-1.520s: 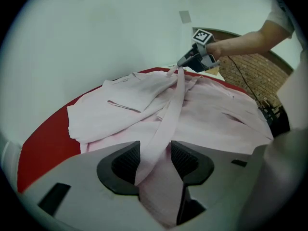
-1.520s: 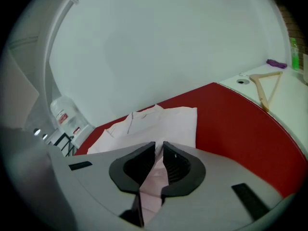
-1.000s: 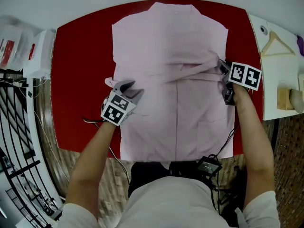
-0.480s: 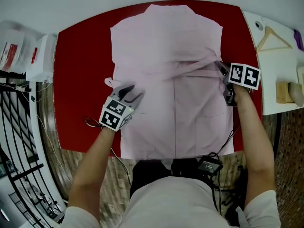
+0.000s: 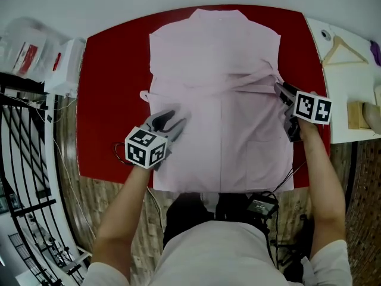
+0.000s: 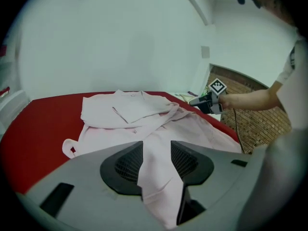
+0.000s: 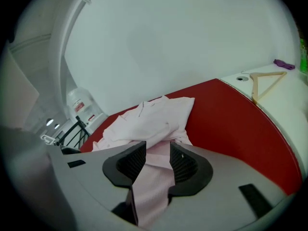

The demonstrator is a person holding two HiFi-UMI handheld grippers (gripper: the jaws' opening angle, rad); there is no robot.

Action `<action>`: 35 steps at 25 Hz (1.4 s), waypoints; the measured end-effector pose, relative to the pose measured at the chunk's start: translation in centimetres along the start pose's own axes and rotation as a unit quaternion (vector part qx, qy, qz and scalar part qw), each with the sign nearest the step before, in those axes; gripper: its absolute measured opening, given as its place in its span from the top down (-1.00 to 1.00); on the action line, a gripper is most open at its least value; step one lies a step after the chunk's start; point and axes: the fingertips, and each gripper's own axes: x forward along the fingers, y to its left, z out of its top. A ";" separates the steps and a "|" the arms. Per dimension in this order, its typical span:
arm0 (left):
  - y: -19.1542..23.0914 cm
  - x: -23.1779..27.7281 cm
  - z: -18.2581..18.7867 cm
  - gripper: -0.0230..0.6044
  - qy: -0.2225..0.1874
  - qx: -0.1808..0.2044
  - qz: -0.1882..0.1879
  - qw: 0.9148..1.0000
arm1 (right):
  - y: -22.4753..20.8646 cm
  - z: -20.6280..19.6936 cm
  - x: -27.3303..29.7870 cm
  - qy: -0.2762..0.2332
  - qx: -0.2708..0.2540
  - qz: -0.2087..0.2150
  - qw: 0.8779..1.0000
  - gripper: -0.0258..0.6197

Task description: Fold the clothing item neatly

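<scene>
Two grippers pinch one pink shirt (image 5: 226, 100). The left gripper (image 5: 169, 121) grips its left side and the right gripper (image 5: 282, 90) its right. It lies lengthwise on one red table (image 5: 113, 100), collar pointing away. One hanger (image 5: 343, 49) lies far right.

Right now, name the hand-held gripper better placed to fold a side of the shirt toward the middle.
Left, probably: the left hand-held gripper clamps the shirt inboard, over its body; the right hand-held gripper grips only its outer edge.

Red table (image 5: 110, 100); white wall (image 6: 120, 42); brick floor (image 5: 364, 189); black railing (image 5: 24, 159) at left.
</scene>
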 end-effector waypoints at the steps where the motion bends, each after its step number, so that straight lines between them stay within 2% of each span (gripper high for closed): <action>1: -0.4 -0.4 0.1 0.35 -0.007 -0.005 -0.003 1.000 | 0.5 -0.1 -0.3 -0.006 -0.003 0.009 1.000 0.44; 5: -2.2 -2.5 0.0 0.40 -0.031 -0.023 -0.027 0.999 | 2.7 -0.5 -2.0 -0.025 -0.026 0.035 0.999 0.44; 7: -2.9 -3.6 -0.5 0.56 -0.034 -0.029 -0.040 0.998 | 3.8 -1.3 -2.8 -0.024 -0.038 0.043 0.998 0.45; 9: -3.5 -4.6 -1.1 0.73 -0.034 -0.032 -0.054 0.997 | 4.5 -2.6 -3.6 -0.015 -0.057 0.039 0.998 0.50; 11: -3.8 -5.6 -1.7 0.79 -0.037 -0.032 -0.063 0.997 | 5.1 -3.6 -4.6 -0.015 -0.077 0.028 0.996 0.72; 12: -3.9 -6.1 -2.1 0.83 -0.038 -0.032 -0.064 0.997 | 5.5 -4.1 -5.1 -0.018 -0.084 0.023 0.996 0.77; 15: -4.0 -7.7 -3.7 0.87 -0.039 -0.036 -0.064 0.997 | 6.9 -5.9 -6.6 -0.023 -0.086 0.012 0.996 0.79; 22: -4.5 -11.3 -9.0 0.86 -0.032 -0.049 -0.052 0.997 | 10.5 -11.1 -9.4 -0.022 -0.090 -0.003 0.996 0.79; 27: -4.9 -13.2 -12.2 0.86 -0.032 -0.074 -0.061 0.995 | 11.7 -14.7 -11.1 -0.015 -0.089 -0.020 0.996 0.79; 35: -4.9 -15.0 -16.3 0.52 -0.028 -0.113 -0.060 0.991 | 12.1 -18.5 -13.8 -0.010 -0.086 -0.038 0.995 0.79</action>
